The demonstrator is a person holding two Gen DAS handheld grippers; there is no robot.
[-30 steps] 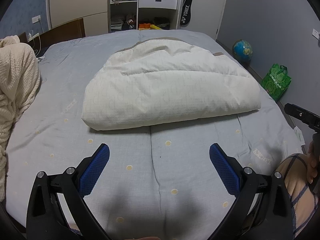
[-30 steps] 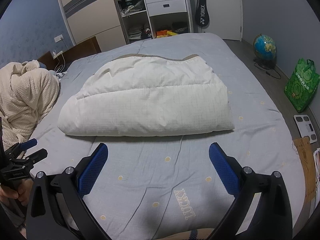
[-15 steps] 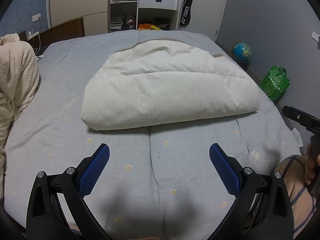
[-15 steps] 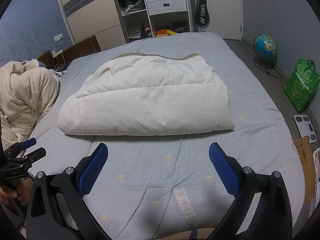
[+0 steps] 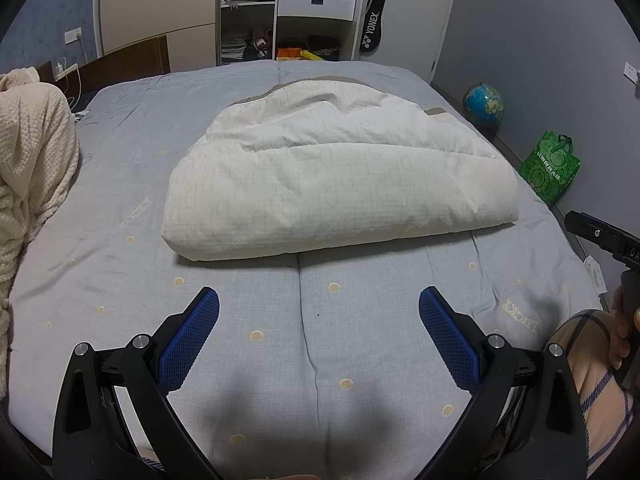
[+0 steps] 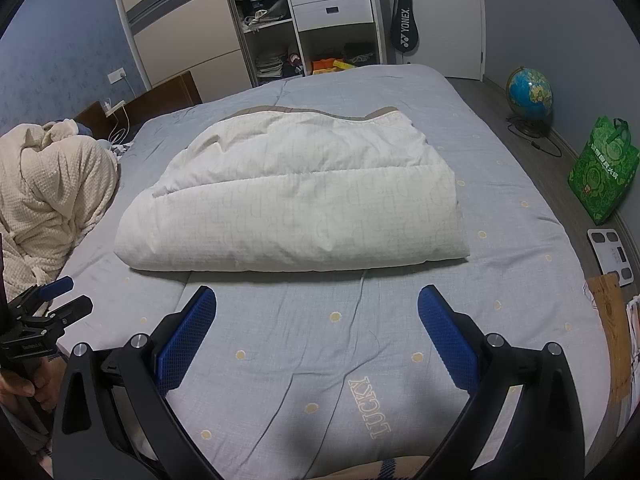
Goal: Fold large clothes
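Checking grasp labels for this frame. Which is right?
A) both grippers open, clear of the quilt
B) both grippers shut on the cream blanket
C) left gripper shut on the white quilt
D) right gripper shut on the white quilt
A: the left gripper and right gripper both hang with jaws spread wide above the grey sheet, short of the folded white quilt, and nothing sits between their fingers.

The right tongs (image 6: pixel 317 307) are wide open above the grey bed (image 6: pixel 500 184), holding nothing. Ahead of them lies the folded white quilt (image 6: pixel 296 200), apart from the blue pads (image 6: pixel 446 342). The left tongs (image 6: pixel 60 296) show at the left edge. A cream blanket (image 6: pixel 52 184) is heaped at the left; a globe (image 6: pixel 529 94) and a green bag (image 6: pixel 602 172) stand on the floor.
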